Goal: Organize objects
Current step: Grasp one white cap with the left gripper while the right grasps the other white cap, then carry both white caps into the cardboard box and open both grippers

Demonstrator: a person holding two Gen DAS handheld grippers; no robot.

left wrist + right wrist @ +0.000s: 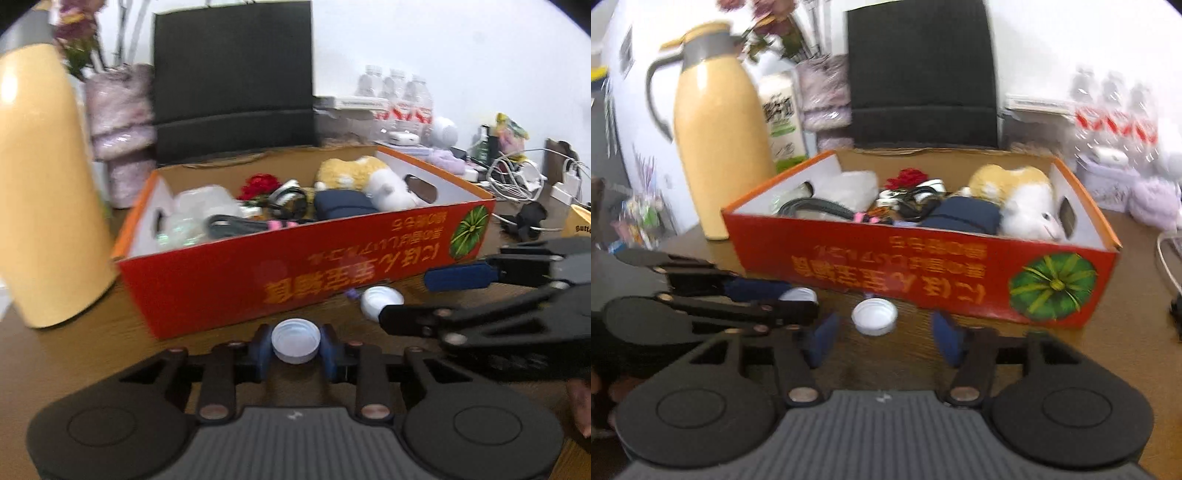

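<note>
A red cardboard box holds a plush toy, a red flower, a dark pouch and cables; it also shows in the right wrist view. My left gripper is shut on a white bottle cap, just in front of the box. A second white cap lies on the wooden table by the box, also seen in the left wrist view. My right gripper is open, its blue pads either side of that cap, slightly behind it.
A yellow thermos jug stands left of the box, with a carton behind it. A black chair back is behind the box. Water bottles, cables and chargers crowd the right.
</note>
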